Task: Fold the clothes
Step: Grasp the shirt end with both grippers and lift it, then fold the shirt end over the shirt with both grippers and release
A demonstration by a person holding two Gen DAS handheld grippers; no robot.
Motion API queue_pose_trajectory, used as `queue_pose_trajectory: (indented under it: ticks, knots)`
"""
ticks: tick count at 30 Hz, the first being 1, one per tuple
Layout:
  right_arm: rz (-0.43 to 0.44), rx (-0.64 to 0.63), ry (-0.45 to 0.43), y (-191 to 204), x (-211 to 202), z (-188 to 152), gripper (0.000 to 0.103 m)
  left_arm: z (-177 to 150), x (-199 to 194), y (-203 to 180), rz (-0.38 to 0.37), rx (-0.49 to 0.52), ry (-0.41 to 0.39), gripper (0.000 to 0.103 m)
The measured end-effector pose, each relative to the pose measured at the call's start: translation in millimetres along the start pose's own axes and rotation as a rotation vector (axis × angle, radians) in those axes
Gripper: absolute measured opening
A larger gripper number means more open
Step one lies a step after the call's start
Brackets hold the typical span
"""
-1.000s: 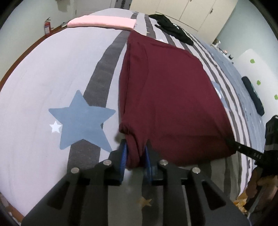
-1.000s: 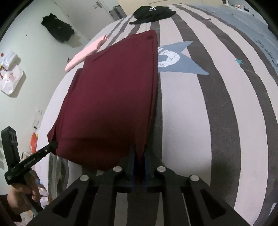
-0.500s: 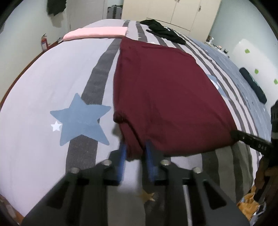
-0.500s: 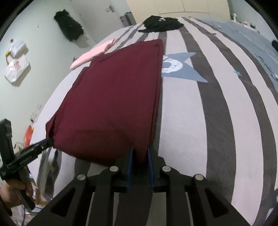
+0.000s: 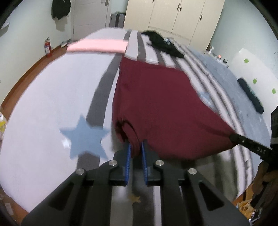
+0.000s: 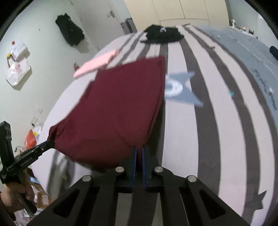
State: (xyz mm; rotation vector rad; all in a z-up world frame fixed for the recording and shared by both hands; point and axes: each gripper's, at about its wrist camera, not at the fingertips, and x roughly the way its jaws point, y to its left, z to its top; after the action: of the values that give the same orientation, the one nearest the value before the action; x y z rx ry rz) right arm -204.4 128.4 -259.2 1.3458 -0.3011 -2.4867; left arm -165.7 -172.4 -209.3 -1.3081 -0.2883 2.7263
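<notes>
Both claws pinched the near corners of the maroon shirt (image 5: 161, 104): left claw (image 5: 135, 151) closing, right claw (image 6: 138, 153) pressed together. Lifting them level would have kept the hem taut over the bed (image 5: 52, 97).

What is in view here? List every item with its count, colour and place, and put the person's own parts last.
Shirt: one, maroon, on the bed, near edge lifted by both grippers.
Folded cloth: one, pink, far left of the bed.
Black clothes: one heap, black, far end of the bed.
Bedspread: one, pale grey with dark stripes and blue stars, under everything.
Dark roll: one, black, right side of the bed.
Fire extinguisher: one, red, floor by the left wall.
Wardrobe: one, cream, back wall.
Hanging garment: one, black, on the wall.
Plastic bags: some, white, hung on the left wall.
Left gripper: one, black with blue pads, closing on the shirt's corner.
Right gripper: one, same colours, closing on the other corner.
Hand: one, holding the left gripper.
</notes>
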Motion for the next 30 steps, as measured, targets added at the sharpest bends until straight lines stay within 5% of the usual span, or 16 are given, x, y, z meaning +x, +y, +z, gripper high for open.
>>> queue_pose_trajectory:
  ticks: [7, 14, 17, 20, 22, 23, 30]
  knots:
    - [-0.009, 0.052, -0.074, 2.4, 1.8, 99.2, 0.004, 115.3, 24.7, -6.4, -0.062, 0.022, -0.082, 0.008]
    - [-0.022, 0.119, -0.005, -23.4, 107.8, 212.6, 0.004, 212.8, 152.3, 3.0, -0.012, 0.089, -0.026, 0.007]
    - [-0.030, 0.157, 0.042, -38.6, 156.3, 238.6, 0.005, 229.8, 201.9, 15.6, 0.012, 0.055, 0.071, 0.007]
    - [-0.075, 0.155, 0.042, -46.5, 174.2, 248.6, 0.009, 238.6, 213.6, 27.6, 0.015, 0.014, 0.066, 0.009]
    - [-0.070, 0.160, 0.002, -50.1, 166.5, 248.3, 0.017, 238.6, 205.8, 31.8, -0.010, 0.011, 0.032, 0.036]
    - [-0.074, 0.157, -0.020, -50.7, 161.4, 247.8, 0.023, 236.8, 202.1, 33.9, -0.032, 0.015, 0.023, 0.040]
    - [-0.098, 0.089, 0.046, -45.5, 160.2, 218.5, 0.027, 199.2, 194.5, 55.6, -0.076, -0.004, 0.092, 0.041]
